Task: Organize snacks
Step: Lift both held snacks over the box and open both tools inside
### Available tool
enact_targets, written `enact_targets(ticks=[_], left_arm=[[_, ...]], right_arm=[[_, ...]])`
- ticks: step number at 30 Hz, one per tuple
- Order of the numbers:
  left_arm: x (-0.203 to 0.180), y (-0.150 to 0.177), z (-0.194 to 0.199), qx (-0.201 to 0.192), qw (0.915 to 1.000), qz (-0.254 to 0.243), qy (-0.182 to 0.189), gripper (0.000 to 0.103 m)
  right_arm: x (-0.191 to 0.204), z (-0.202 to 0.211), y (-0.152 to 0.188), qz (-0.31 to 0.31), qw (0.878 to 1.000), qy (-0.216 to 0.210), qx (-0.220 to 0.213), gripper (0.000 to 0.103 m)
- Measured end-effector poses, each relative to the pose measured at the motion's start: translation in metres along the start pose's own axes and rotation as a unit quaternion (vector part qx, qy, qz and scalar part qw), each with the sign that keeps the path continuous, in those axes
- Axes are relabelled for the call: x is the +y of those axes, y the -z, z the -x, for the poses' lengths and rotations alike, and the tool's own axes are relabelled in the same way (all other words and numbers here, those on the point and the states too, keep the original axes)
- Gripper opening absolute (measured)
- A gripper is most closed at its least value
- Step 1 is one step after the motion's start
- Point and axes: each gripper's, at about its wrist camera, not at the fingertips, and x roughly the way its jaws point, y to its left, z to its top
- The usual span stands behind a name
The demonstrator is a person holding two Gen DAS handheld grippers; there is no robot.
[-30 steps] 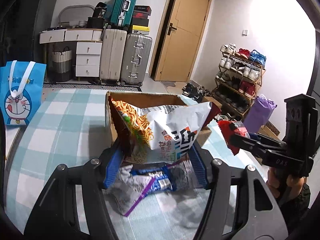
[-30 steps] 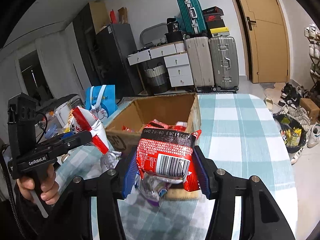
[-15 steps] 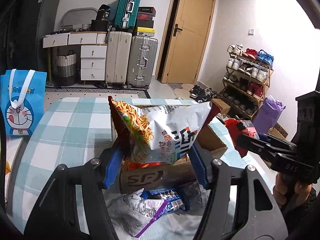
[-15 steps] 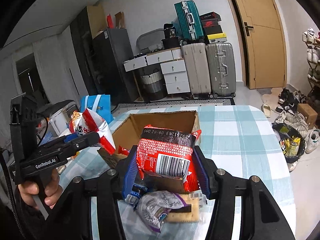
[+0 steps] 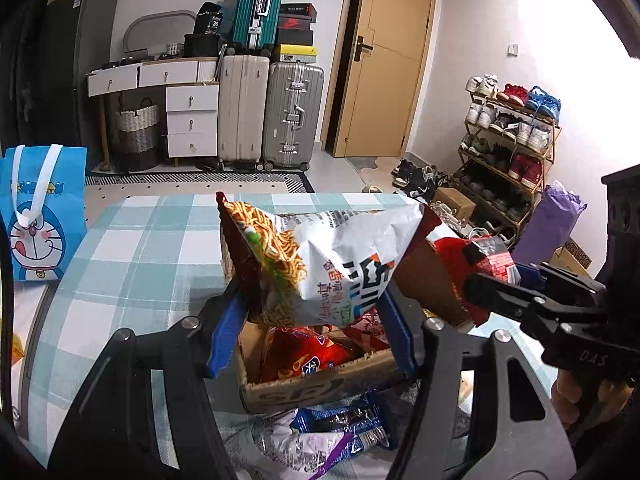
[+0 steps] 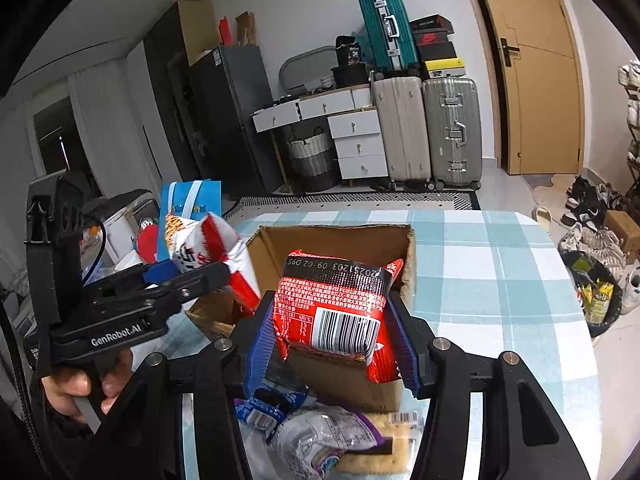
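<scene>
My left gripper (image 5: 308, 332) is shut on a white noodle snack bag (image 5: 328, 256) and holds it above the near end of an open cardboard box (image 5: 320, 388) that has red snack packs (image 5: 304, 352) inside. My right gripper (image 6: 332, 344) is shut on a red snack pack with a barcode (image 6: 336, 304), held over the same box (image 6: 340, 240). The right gripper also shows at the right of the left wrist view (image 5: 492, 288). The left gripper shows at the left of the right wrist view (image 6: 200, 276).
Loose packets lie on the checked tablecloth (image 5: 120, 248) in front of the box: a blue one (image 5: 340, 424), a silver-purple one (image 6: 324, 440) and crackers (image 6: 392, 436). A blue Doraemon bag (image 5: 36, 208) stands at the left. Suitcases, drawers and a shoe rack stand beyond the table.
Both grippers have lifted and moved forward with their packs, so they now hang over the box. The loose packets have dropped toward the bottom of both views.
</scene>
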Motion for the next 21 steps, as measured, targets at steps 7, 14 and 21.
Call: enact_targets(ticks=[7, 14, 21], left_arm=[[-0.001, -0.002, -0.030, 0.009, 0.9999, -0.006, -0.013, 0.060], [-0.009, 0.002, -0.053, 0.031, 0.9991, -0.019, -0.020, 0.060], [-0.014, 0.001, -0.042, 0.015, 0.9992, -0.028, -0.024, 0.084]], right_arm=[[0.000, -0.027, -0.005, 0.001, 1.000, -0.003, 0.012, 0.053], [-0.001, -0.040, -0.006, -0.004, 1.000, -0.003, 0.015, 0.053], [0.000, -0.034, -0.006, 0.009, 1.000, 0.000, 0.004, 0.070]])
